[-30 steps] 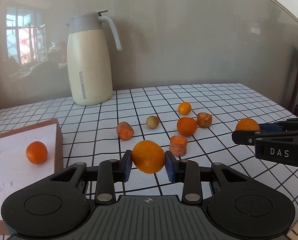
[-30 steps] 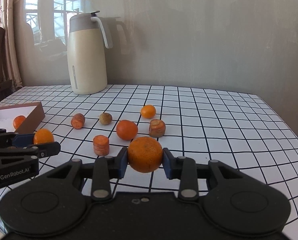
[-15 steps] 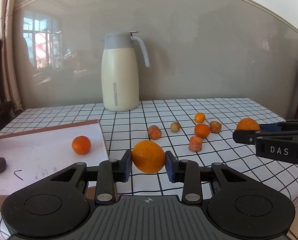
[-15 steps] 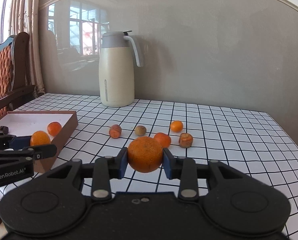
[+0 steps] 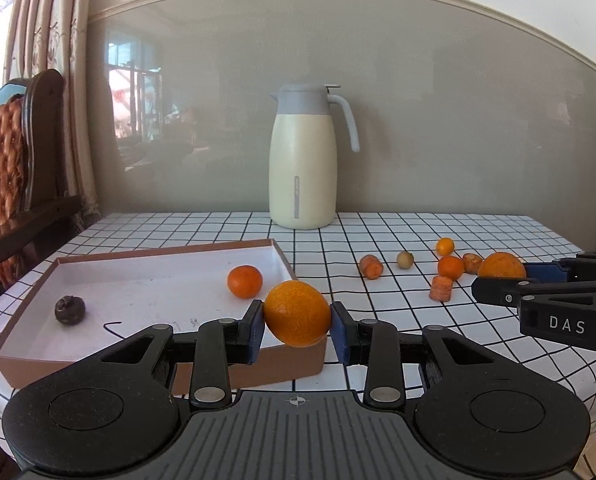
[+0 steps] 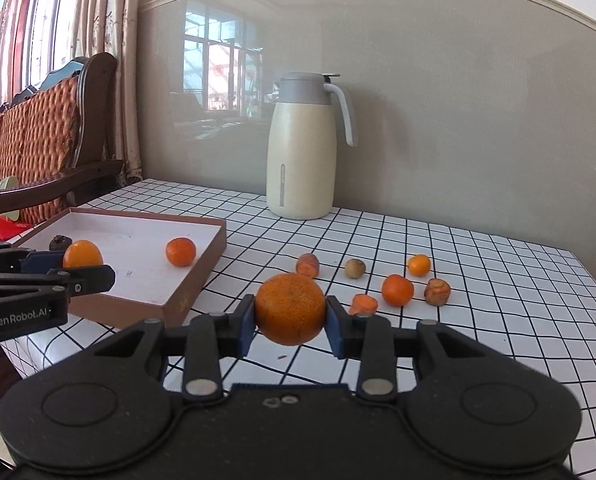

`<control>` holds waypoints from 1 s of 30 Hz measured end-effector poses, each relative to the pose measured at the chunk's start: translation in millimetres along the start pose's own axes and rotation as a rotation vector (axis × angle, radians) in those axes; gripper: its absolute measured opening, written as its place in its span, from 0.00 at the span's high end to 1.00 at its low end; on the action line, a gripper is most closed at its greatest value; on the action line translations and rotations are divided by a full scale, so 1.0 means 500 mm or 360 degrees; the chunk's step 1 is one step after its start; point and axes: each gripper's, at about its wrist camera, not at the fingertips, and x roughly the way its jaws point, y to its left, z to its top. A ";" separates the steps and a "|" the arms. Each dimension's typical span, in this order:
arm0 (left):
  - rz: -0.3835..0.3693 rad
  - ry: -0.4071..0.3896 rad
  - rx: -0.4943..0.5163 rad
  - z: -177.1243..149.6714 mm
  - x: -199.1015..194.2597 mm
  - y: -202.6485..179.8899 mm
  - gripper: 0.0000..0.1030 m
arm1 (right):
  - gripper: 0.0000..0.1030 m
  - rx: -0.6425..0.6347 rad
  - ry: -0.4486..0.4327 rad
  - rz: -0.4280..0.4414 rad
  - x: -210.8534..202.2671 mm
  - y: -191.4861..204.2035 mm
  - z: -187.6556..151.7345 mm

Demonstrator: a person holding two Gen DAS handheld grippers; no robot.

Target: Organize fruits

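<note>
Both grippers have swung leftward across the black-gridded white tablecloth [image 5: 398, 232] since a second ago, bringing the shallow brown cardboard tray with a white floor [image 5: 145, 280] from the frame's edge into full view. The left gripper [image 5: 297, 326] is clamped on a smooth round orange [image 5: 297, 314], held above the tray's near right corner; the right gripper [image 6: 290, 322] pinches a rougher, duller round orange [image 6: 290, 308] over the cloth just right of the tray. Each points forward and slightly downward, side by side, jaws narrowed to the width of the fruit. Inside the tray lie a small tangerine [image 5: 244, 281] and a dark wrinkled fruit [image 5: 70, 309]. Still loose on the cloth: three carrot stubs [image 6: 308, 265], a brownish-green round fruit [image 6: 355, 268], a small yellow-orange citrus [image 6: 418, 265] and another tangerine [image 6: 397, 289]. The cream thermos jug with grey lid [image 5: 302, 156] stands at the wall.
</note>
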 end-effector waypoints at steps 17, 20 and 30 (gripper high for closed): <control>0.0186 -0.0052 -0.0074 -0.013 -0.043 0.115 0.66 | 0.74 -0.0096 -0.0041 0.0213 0.027 0.125 0.027; 0.0216 -0.0053 -0.0090 -0.018 -0.049 0.138 0.66 | 0.74 -0.0109 -0.0044 0.0237 0.034 0.142 0.029; 0.0315 -0.0040 -0.0129 -0.038 -0.063 0.210 0.66 | 0.74 -0.0146 -0.0037 0.0336 0.062 0.210 0.036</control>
